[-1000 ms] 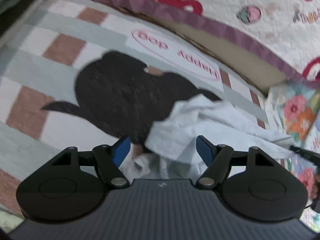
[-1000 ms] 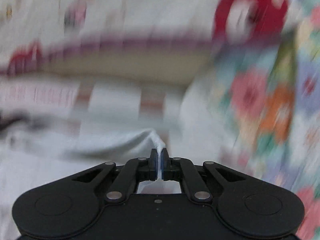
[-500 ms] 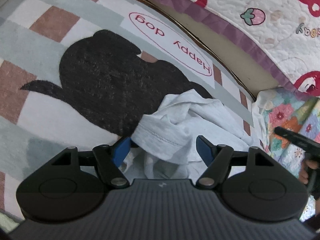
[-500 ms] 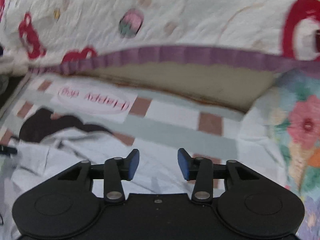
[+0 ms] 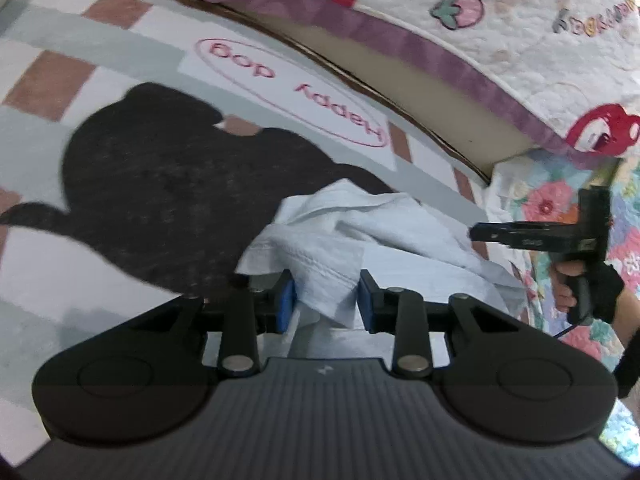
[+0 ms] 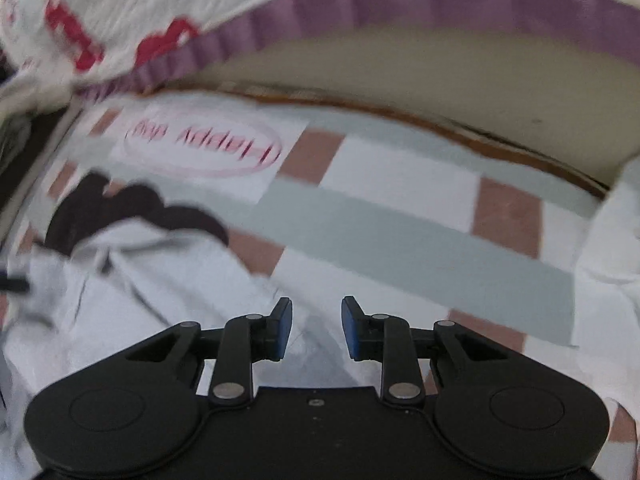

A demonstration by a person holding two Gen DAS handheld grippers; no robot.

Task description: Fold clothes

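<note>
A crumpled white garment (image 5: 372,240) lies on a checked rug with a black dog shape (image 5: 168,196). My left gripper (image 5: 326,300) is partly closed, and a hemmed fold of the garment sits between its blue pads without being pinched. My right gripper (image 6: 316,330) is open and empty, low over the garment's right edge (image 6: 160,280). The right gripper also shows at the right of the left wrist view (image 5: 536,236), held in a gloved hand.
The rug (image 6: 400,220) carries a "Happy dog" oval label (image 5: 296,88). A bed edge with a purple-trimmed quilt (image 5: 440,44) runs along the far side. A floral fabric (image 5: 560,200) lies at the right.
My right gripper let go of the garment, opened and dropped lower over it. My left gripper narrowed its jaws around a fold of the garment.
</note>
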